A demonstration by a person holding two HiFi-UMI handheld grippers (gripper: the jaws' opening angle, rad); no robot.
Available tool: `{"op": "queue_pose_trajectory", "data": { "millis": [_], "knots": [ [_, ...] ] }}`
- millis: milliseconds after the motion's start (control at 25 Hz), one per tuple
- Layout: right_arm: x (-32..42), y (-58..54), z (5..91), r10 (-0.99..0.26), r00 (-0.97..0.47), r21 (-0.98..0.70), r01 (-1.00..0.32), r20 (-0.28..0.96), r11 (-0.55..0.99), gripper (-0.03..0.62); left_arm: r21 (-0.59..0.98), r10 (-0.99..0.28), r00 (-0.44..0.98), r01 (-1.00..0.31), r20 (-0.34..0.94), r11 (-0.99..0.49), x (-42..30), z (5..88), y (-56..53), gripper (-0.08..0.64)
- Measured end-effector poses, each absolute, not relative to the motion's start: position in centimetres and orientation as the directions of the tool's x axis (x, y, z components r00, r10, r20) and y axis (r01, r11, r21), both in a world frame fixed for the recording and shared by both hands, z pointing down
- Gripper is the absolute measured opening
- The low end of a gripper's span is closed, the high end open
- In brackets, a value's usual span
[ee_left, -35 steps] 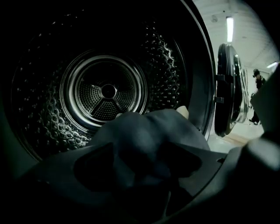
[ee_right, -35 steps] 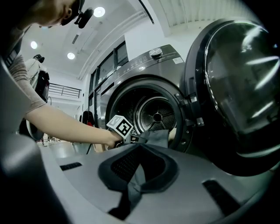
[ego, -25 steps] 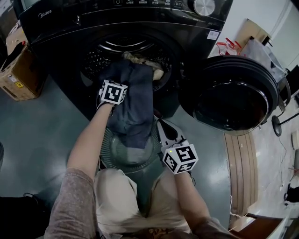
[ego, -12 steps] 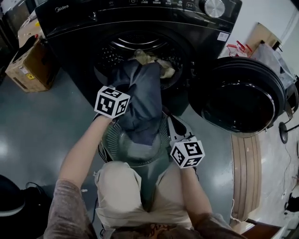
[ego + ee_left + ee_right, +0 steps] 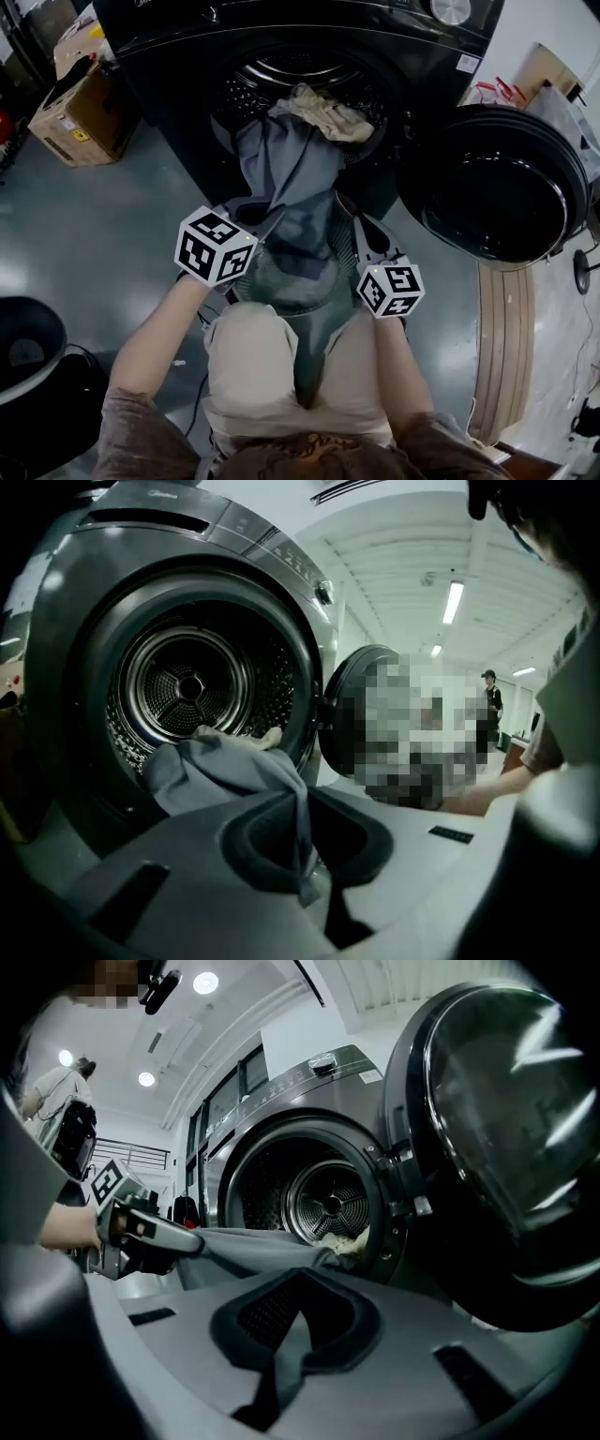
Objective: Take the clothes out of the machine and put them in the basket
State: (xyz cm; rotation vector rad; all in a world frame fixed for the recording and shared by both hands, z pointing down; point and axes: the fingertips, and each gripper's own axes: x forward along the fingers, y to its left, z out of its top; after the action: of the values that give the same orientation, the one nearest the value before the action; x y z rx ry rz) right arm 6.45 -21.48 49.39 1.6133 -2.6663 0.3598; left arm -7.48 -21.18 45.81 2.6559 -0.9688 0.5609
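1. Black front-loading washing machine (image 5: 281, 37) at the far edge of the glossy grey floor (image 5: 112, 216), drum mouth facing the person.
2. Round dark-glass machine door (image 5: 497, 187) swung fully open to the right of the drum mouth.
3. Brown cardboard box (image 5: 80, 112) on the floor just left of the machine, apart from everything else.
4. Long grey-blue cloth garment (image 5: 291, 178) partly out of the machine: upper end inside the drum mouth, middle draped over the front lip, lower end hanging onto the basket.
5. Round grey-green mesh basket (image 5: 309, 295) on the floor in front of the machine, between the person's beige-trousered knees (image 5: 253, 356), mostly covered by the garment.
6. Crumpled cream cloth (image 5: 328, 112) lying in the drum mouth, touching the top of the grey-blue garment at its right side.
7. Left gripper (image 5: 307, 874) clamped tight on a fold of the grey-blue garment, near the basket's left rim, cloth pulled taut back toward the drum.
8. Right gripper (image 5: 286, 1344) at the basket's right rim, jaws closed narrow with a strip of the same grey-blue garment pinched between them.
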Motion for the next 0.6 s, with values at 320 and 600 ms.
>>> {"op": "queue_pose_trajectory", "data": {
  "millis": [320, 600],
  "knots": [
    [6.2, -21.2, 49.4, -0.869, -0.478, -0.193, -0.871, 0.125, 0.452, -0.003, 0.096, -0.578, 0.684, -0.678, 0.446, -0.729, -8.1, 46.4, -18.4, 0.025],
    [6.1, -20.7, 48.7, -0.871, -0.477, -0.193, -0.871, 0.116, 0.451, -0.003, 0.018, -0.684, 0.616, -0.748, 0.391, -0.664, -9.7, 45.5, -20.9, 0.298]
  ]
}}
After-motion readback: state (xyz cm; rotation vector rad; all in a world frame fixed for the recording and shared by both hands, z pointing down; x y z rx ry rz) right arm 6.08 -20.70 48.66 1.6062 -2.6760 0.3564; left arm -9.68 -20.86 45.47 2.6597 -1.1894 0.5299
